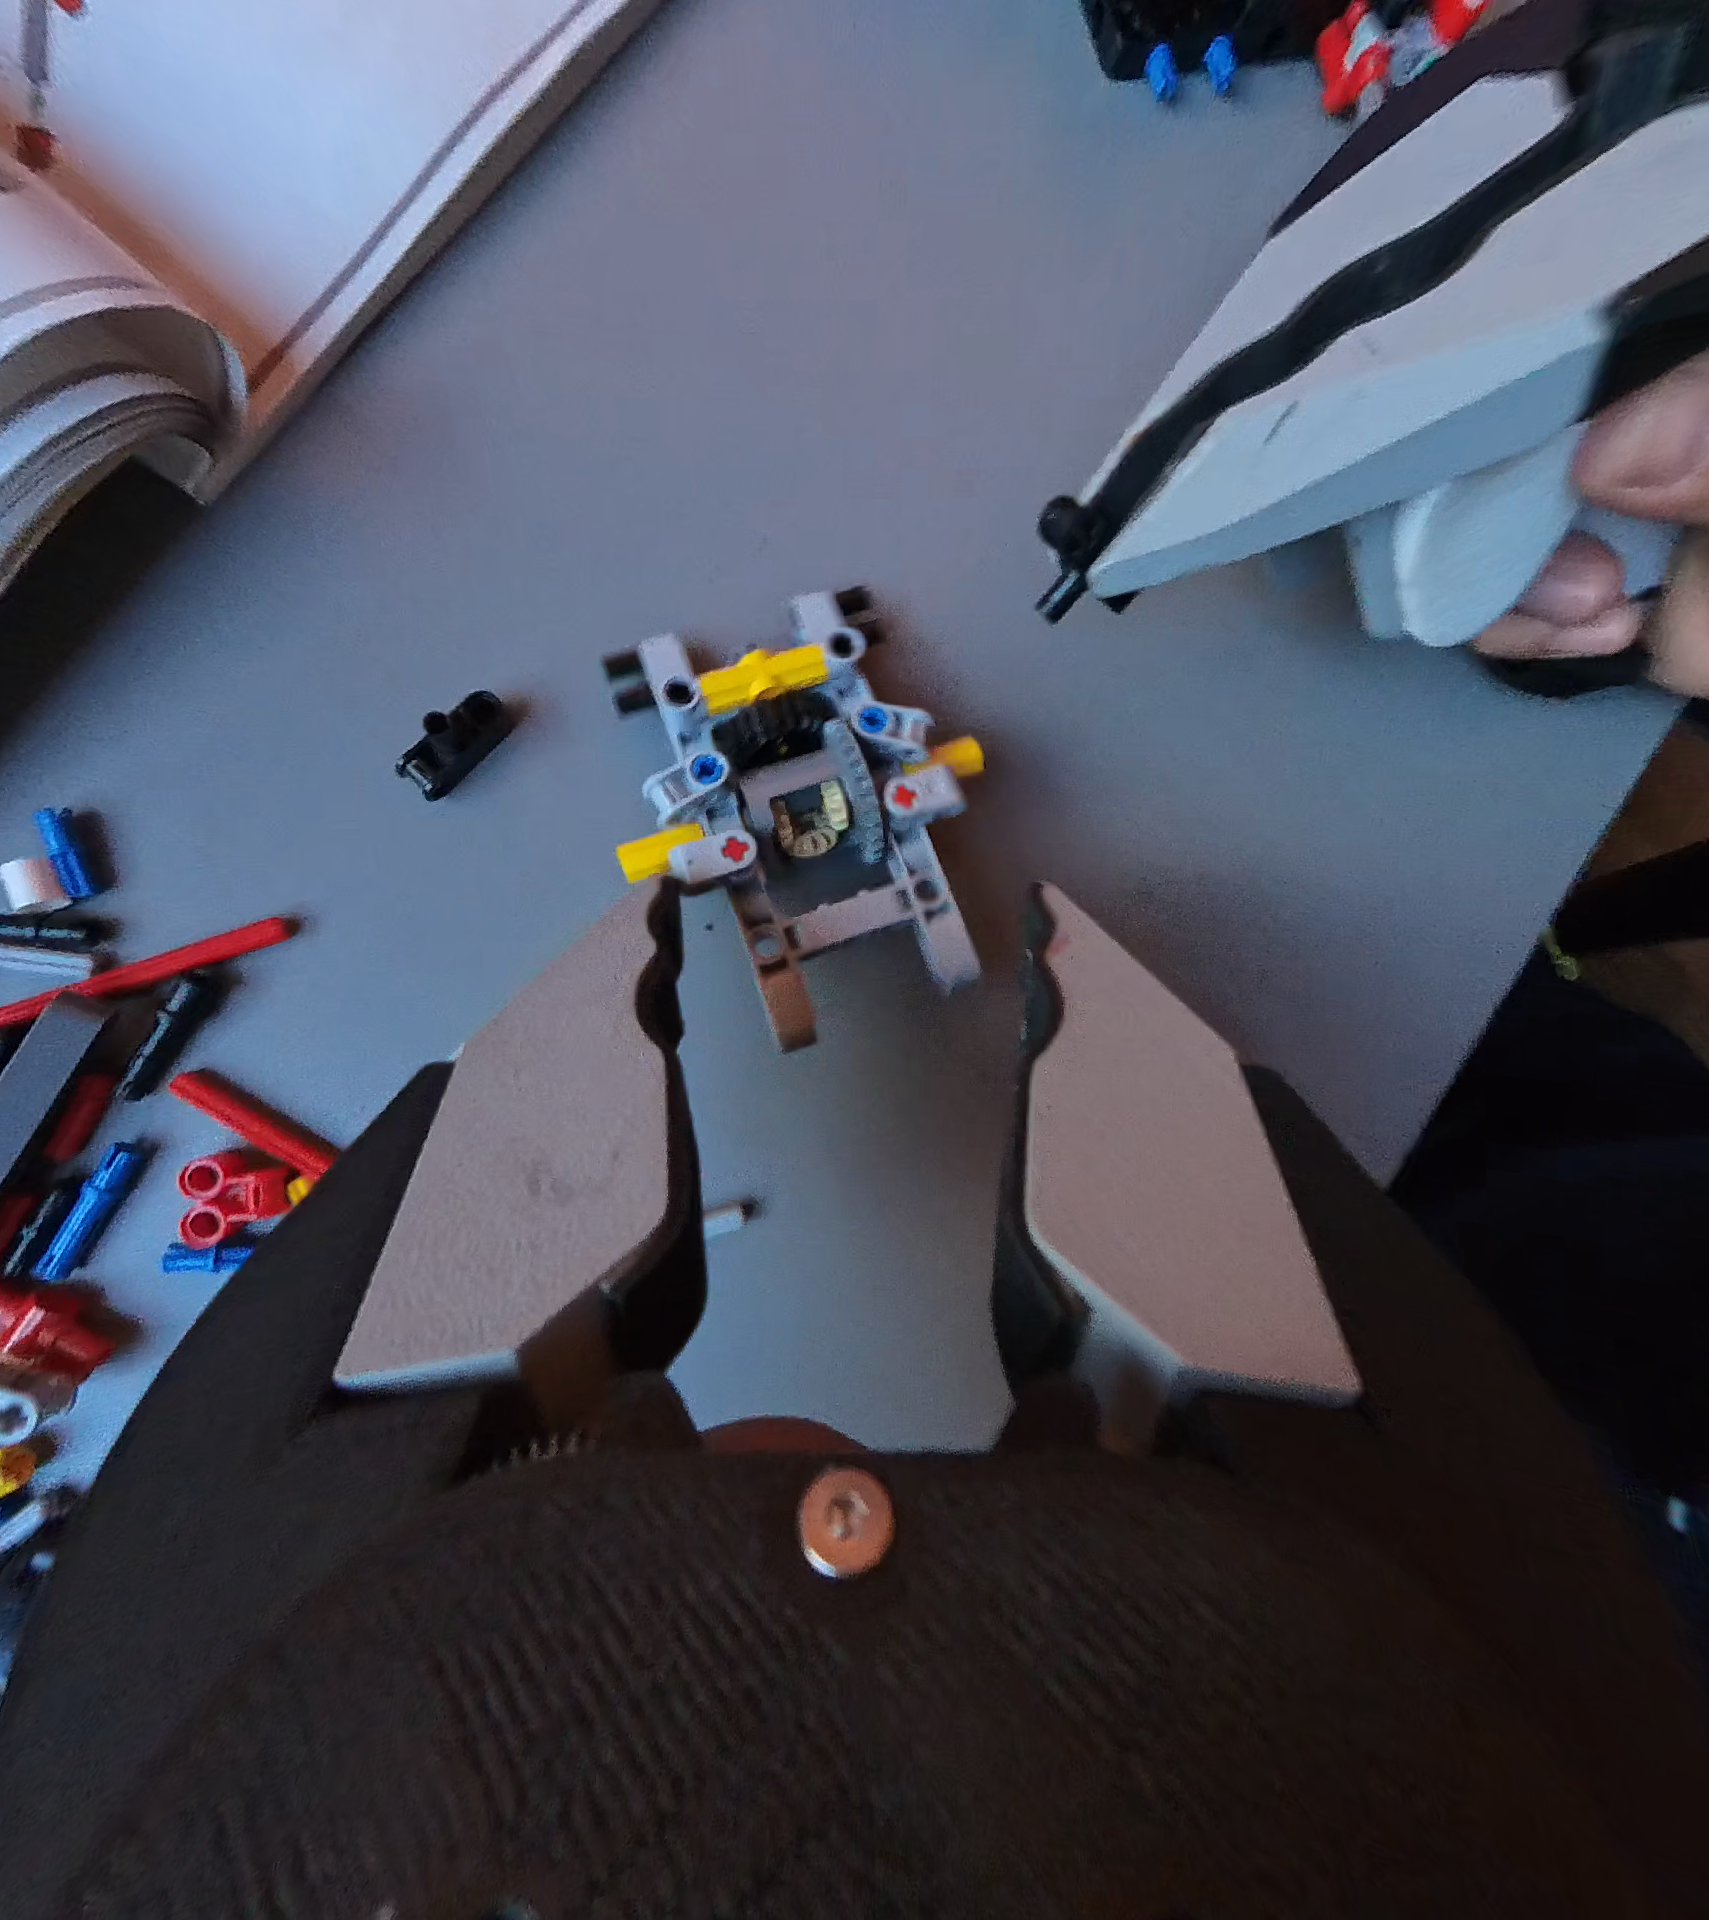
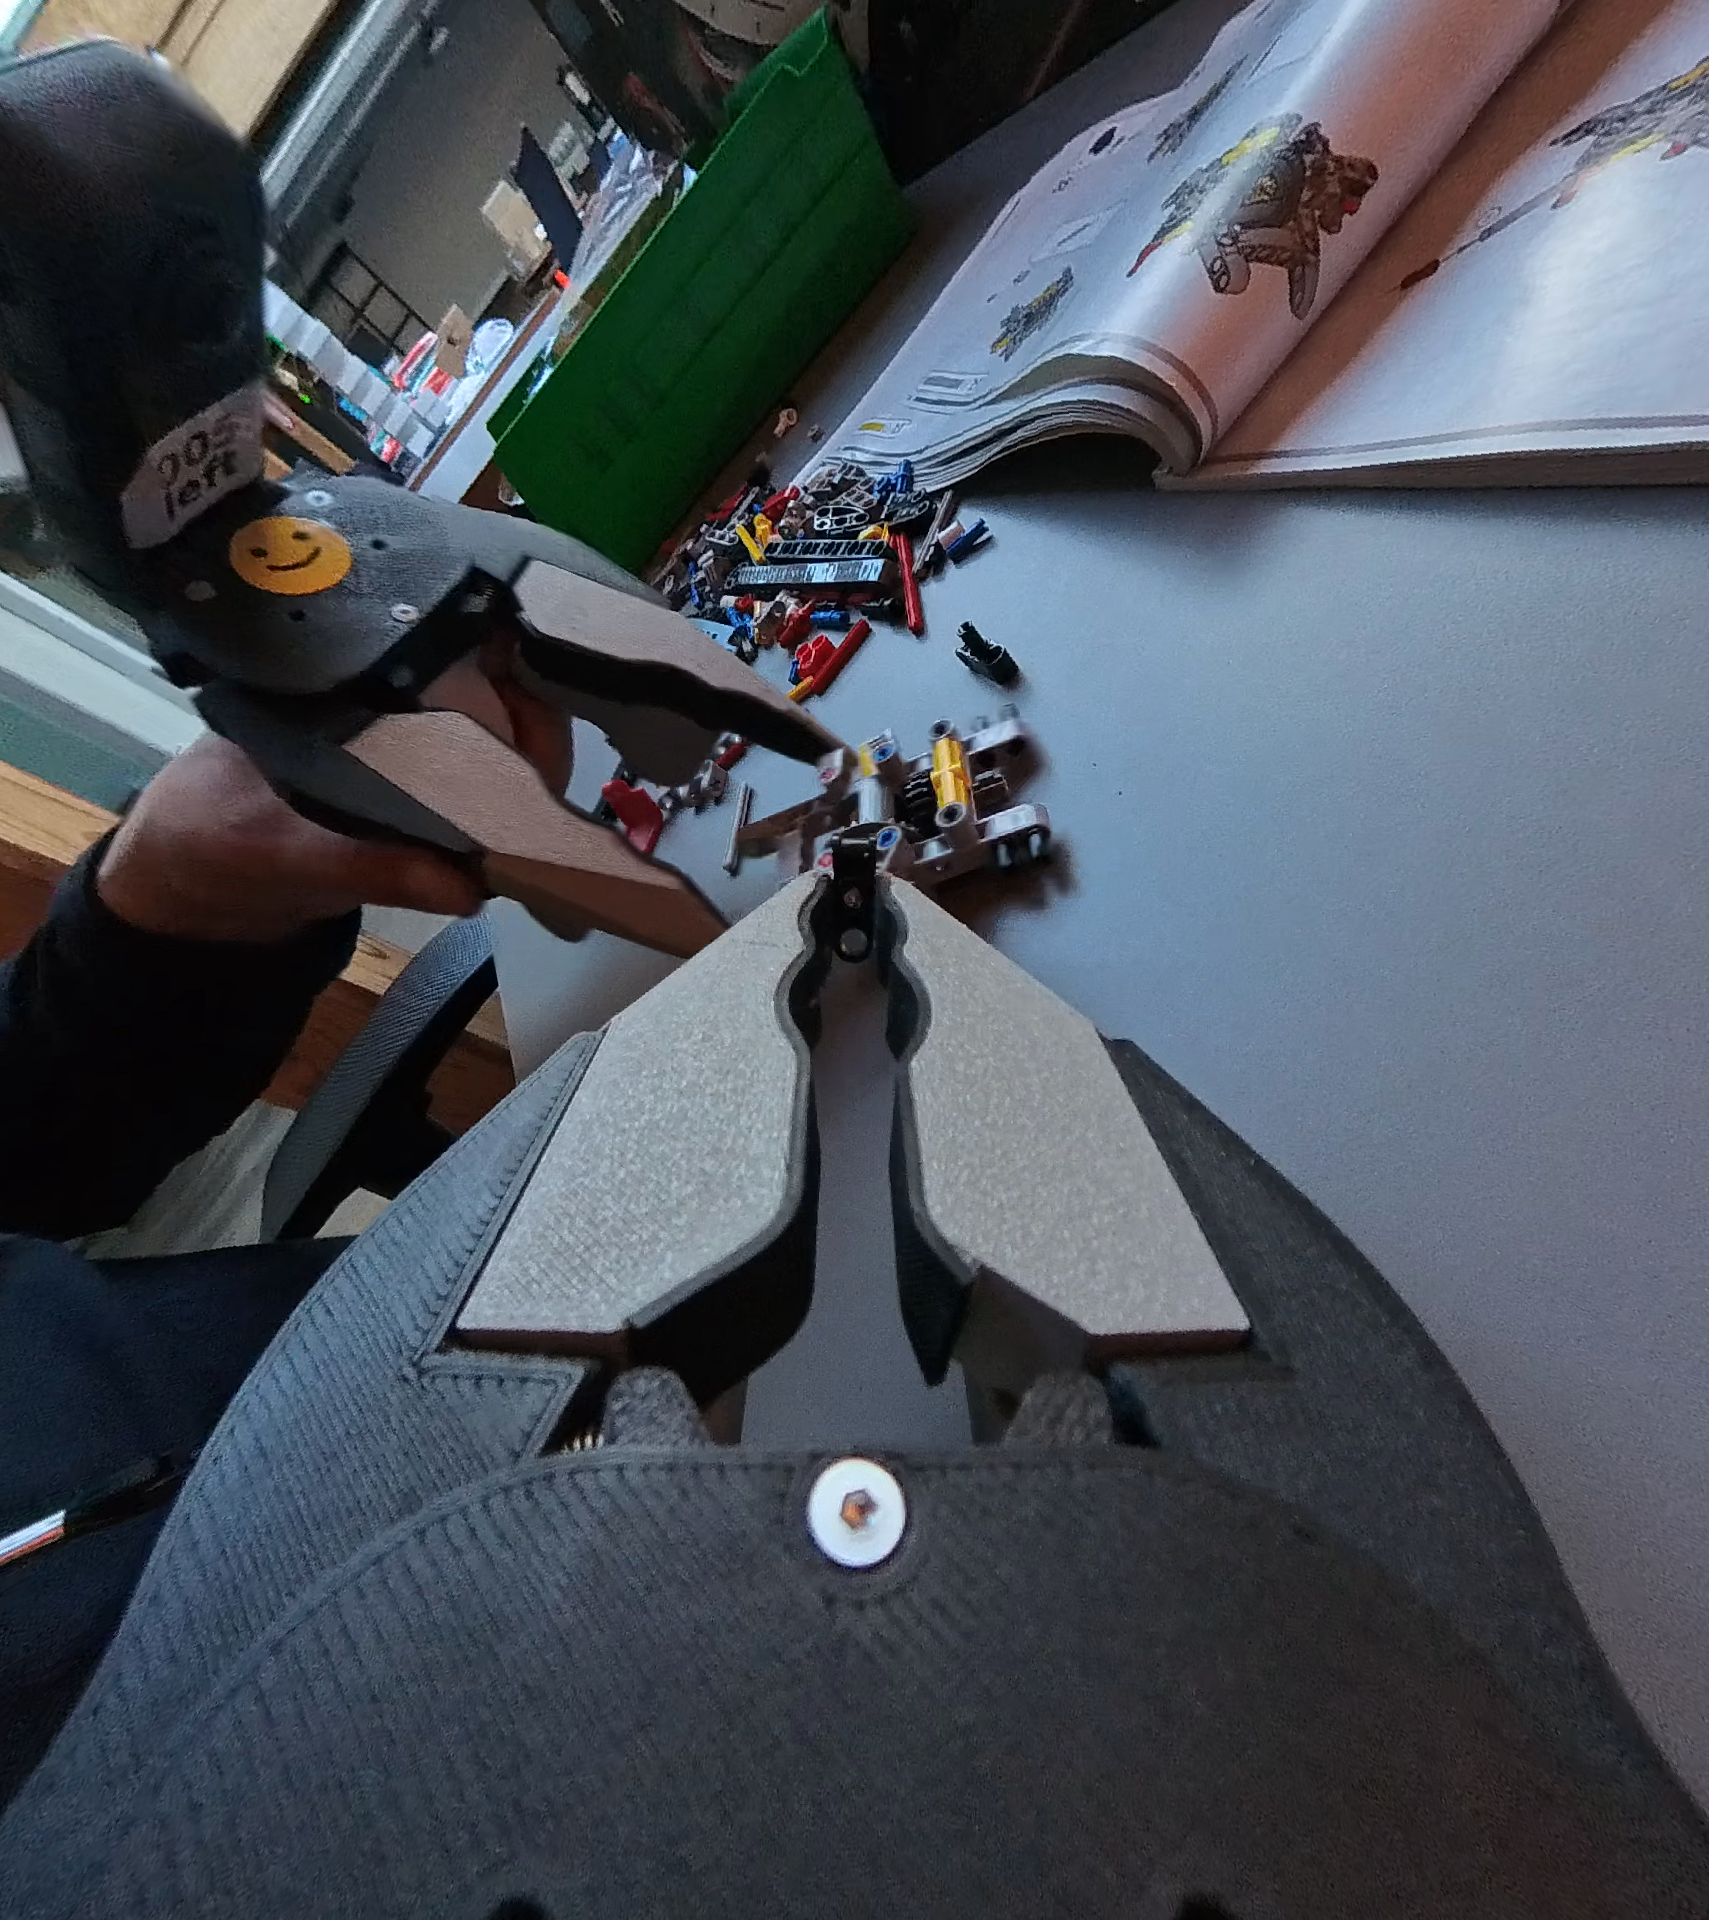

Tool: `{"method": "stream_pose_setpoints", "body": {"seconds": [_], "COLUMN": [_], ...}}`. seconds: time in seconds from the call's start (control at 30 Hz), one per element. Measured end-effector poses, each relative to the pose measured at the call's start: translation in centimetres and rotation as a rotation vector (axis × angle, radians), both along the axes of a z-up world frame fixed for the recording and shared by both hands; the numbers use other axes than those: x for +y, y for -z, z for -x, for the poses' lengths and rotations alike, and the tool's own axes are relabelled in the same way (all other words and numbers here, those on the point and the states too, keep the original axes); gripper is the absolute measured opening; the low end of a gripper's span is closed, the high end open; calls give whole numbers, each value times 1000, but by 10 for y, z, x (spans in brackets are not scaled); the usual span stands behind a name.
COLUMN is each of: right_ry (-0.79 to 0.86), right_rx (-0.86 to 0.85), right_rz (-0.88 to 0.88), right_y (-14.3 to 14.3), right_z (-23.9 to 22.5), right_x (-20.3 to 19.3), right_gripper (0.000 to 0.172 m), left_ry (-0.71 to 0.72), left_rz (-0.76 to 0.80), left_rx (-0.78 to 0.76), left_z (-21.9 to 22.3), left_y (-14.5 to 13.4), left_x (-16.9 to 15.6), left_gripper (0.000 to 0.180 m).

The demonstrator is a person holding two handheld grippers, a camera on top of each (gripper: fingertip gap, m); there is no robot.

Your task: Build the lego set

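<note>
My left hand-held gripper (image 1: 850, 935) was spread wide with nothing in it; its two fingers stood on each side of the near end of the little grey model (image 1: 798, 800), and I could see bench between the pads and the model, so it was not gripped; the model sat on the grey bench (image 1: 933, 312) with yellow pegs sticking out of its sides. My right hand-held gripper (image 2: 855, 904) was pinched narrow on a small black piece (image 2: 852, 888), and the pads pressed it from both sides; it was near the model, on the side away from the open book (image 2: 1349, 312).

I think the model could slide or tip if the black piece was pushed at it, because nothing held it down; the tiny piece could also twist or pop out of my pinch, since only its end was caught. A loose black part (image 1: 455, 743) and a pile of spare pieces (image 1: 50, 1195) lay to my left, well apart from the model; a careless swing could knock them about.
</note>
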State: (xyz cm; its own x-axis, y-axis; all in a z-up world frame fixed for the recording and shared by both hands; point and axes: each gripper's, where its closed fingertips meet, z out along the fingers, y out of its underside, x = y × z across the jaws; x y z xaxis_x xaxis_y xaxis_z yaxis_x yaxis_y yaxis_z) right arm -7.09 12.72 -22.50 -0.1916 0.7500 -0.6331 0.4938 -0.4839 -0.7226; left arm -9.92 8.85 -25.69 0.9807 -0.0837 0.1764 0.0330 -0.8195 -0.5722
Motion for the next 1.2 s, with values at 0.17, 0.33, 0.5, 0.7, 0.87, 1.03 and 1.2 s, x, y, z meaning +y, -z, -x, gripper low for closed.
{"method": "stream_pose_setpoints", "body": {"seconds": [0.17,0.33,0.5,0.7,0.87,1.03,1.2], "right_ry": [3,-2,-23,14,-30,-94,-153], "right_rx": [18,40,44,40,74,79,40], "right_rz": [-5,1,-33,-16,7,-31,-57], "right_y": [-3,-6,-6,-6,-11,-11,-4], "right_z": [-1,-3,-5,-9,-11,-14,-22], "right_x": [0,0,0,16,11,0,-11], "right_gripper": [4,4,4,4,4,4,4], "left_ry": [63,54,23,53,287,488,543], "left_rz": [51,38,-26,-111,-35,105,253], "left_rx": [-17,-220,-531,-476,-119,58,-95], "left_z": [-12,-15,-13,-8,-1,0,-18], "left_y": [11,5,-7,-31,-29,-14,3], "left_x": [4,4,1,-8,-19,-18,-14], "left_gripper": [59,45,7,35,34,26,25]}}
